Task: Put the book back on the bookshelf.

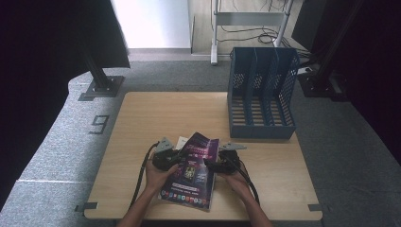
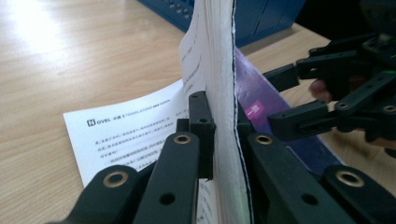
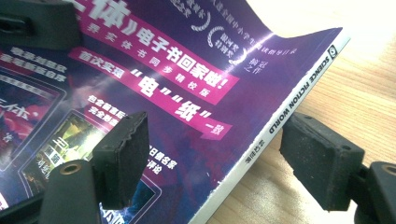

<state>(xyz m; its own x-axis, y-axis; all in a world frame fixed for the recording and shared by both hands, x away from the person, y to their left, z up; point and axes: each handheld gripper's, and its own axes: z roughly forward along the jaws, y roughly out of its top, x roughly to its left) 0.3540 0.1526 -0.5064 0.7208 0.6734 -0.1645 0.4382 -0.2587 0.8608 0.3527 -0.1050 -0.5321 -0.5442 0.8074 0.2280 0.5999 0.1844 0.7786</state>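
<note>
On the wooden table, in front of the blue file rack, the purple magazine is clamped at its page edge by the left gripper, while the right gripper straddles its spine, jaws wide, not pressing.

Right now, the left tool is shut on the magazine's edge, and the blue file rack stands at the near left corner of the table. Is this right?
Not quite. The left tool is shut on the magazine, but the rack stands at the far right corner of the table, as the high view shows.
</note>
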